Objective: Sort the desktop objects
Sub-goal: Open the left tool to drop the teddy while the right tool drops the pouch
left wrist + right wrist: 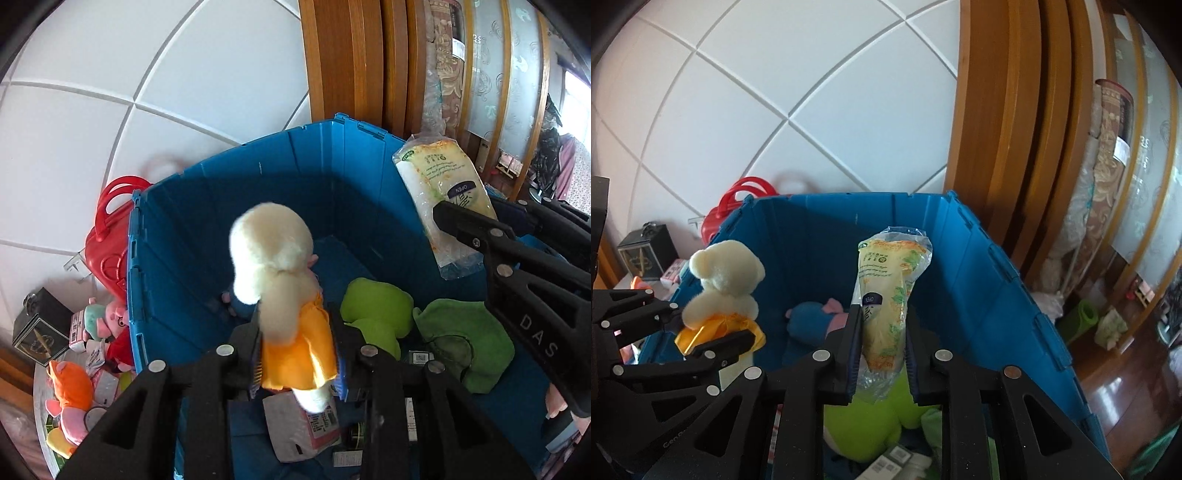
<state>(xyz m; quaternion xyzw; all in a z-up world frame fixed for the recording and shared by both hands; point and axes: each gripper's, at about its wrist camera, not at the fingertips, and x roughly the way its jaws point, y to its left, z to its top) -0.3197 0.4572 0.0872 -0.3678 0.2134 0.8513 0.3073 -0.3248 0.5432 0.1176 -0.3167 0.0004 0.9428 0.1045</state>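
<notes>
- A deep blue plastic crate (207, 236) fills the middle of both wrist views, its rim notched and its far wall close to a white panelled wall (110, 92).
- The left gripper (297, 354) hangs over the near left part of the crate. Its fingers (341, 354) are clamped on a cream plush toy in a yellow dress (295, 343), gripped at the dress, with the fluffy head rising above the fingertips.
- The right gripper (882, 354) is just beside it, on the right. Its fingers (854, 347) are clamped on the lower part of a clear plastic packet with yellow print (886, 295), which stands upright between them above the crate floor.
- Inside the crate, a blue and pink plush toy (812, 317) lies at the far end, with bare floor around it.
- A lime green plush toy (376, 314) and a green cloth (465, 339) crowd the near right part; small boxes lie nearest.
- Left of the crate, outside its edge, a red handled case (110, 236) leans by the wall, and plush toys (70, 398) clutter the tabletop (42, 435).
- A wooden door frame (997, 147) rises on the right.
</notes>
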